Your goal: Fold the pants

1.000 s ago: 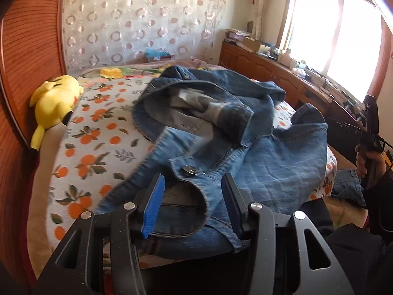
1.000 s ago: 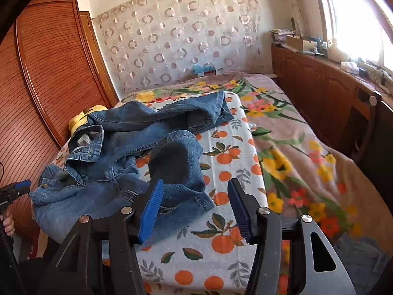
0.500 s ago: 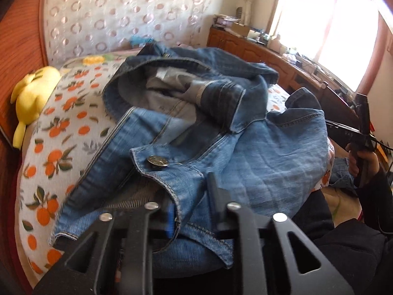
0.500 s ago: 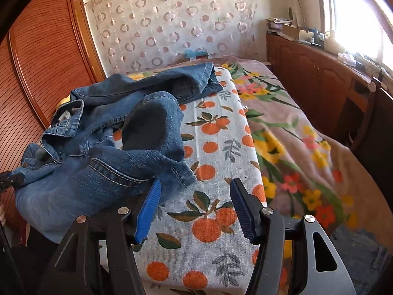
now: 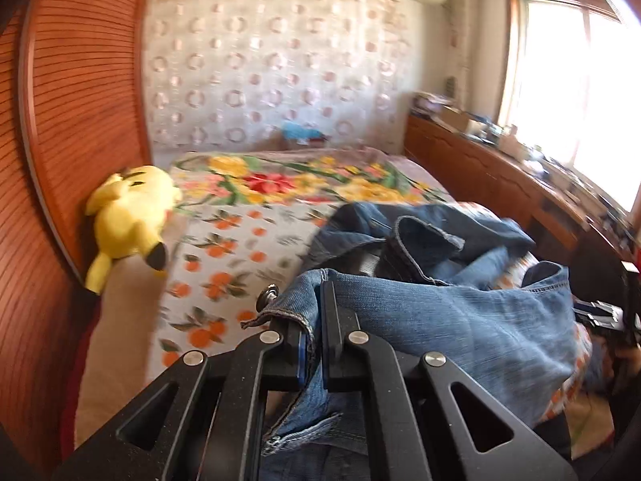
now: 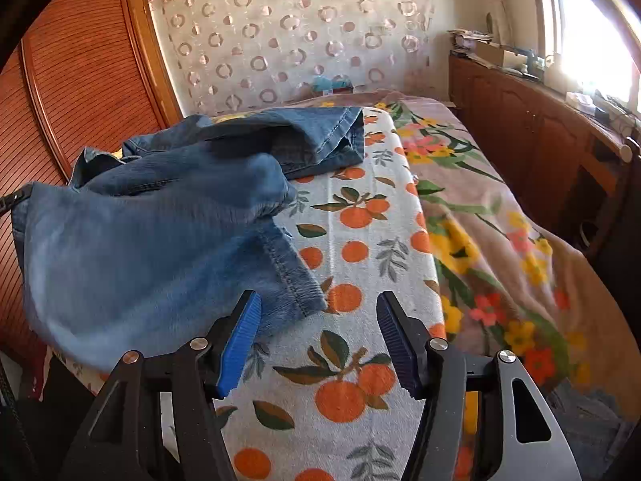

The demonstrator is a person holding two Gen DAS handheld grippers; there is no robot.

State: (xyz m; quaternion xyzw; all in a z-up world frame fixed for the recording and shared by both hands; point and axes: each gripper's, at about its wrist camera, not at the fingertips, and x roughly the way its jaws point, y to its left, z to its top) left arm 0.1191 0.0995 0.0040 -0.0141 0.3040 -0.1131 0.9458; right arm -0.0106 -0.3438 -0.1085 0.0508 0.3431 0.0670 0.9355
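Pants (image 5: 460, 320) faded blue denim; wardrobe (image 6: 92, 92) ribbed glossy wood.

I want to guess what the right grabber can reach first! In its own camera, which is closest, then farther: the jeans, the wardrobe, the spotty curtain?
1. Jeans: just ahead of the right gripper, to the left.
2. Wardrobe: behind the jeans, far left.
3. Curtain: at the bed's far end.

The pants (image 6: 168, 216) lie heaped on the bed's (image 6: 360, 240) near left corner, one leg reaching toward its far edge. A plush (image 5: 132, 216) sits at my left edge, cabinets (image 6: 533, 132) along the right.
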